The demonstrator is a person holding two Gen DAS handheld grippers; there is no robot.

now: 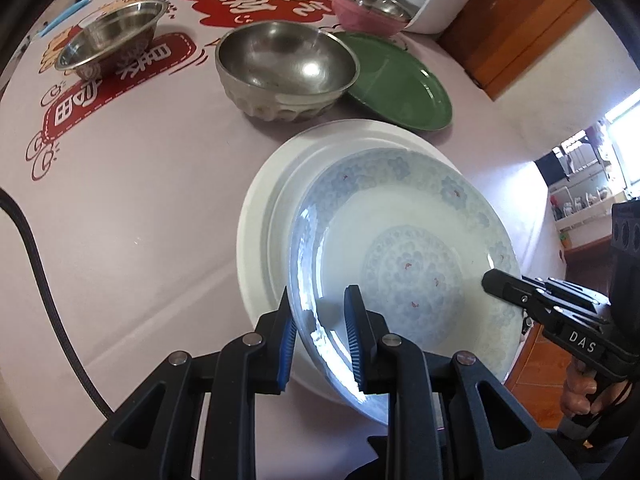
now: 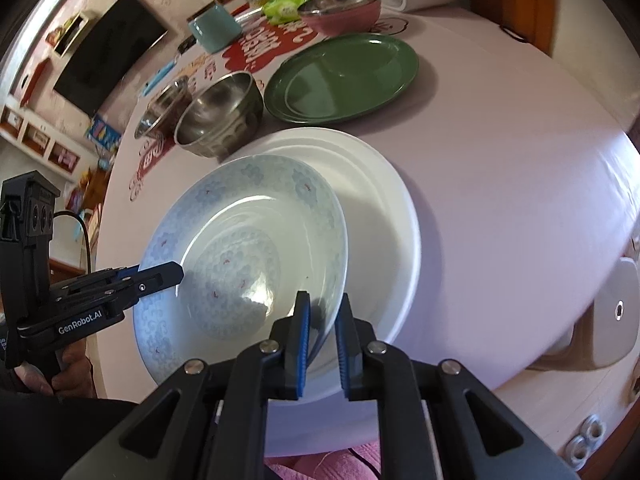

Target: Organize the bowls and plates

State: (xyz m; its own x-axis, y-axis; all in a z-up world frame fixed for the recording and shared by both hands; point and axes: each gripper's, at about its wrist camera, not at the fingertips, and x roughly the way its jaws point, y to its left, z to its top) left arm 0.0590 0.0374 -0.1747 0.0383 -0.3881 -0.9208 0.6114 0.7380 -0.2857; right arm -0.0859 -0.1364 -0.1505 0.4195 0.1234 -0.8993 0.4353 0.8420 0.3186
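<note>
- The surface (image 1: 140, 220) wears a pale cloth with red print.
- Resting on it: white plate (image 1: 256, 216), green plate (image 1: 404, 80), two steel bowls (image 1: 286, 68), pink bowl (image 1: 360, 12), teal cup (image 2: 216, 28).

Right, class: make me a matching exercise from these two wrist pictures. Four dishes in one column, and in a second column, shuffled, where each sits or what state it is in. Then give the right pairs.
Column one
1. blue-flowered white plate
2. plain white round plate
3. flat dark green plate
4. pink bowl with a steel lining

Column two
A. lies on the table under the gripped dish
B. far end, by the green packet
C. gripped at its rim on both sides
D. alone, beside the ribbed steel bowl

Pairs: 1-C, 2-A, 3-D, 4-B
</note>
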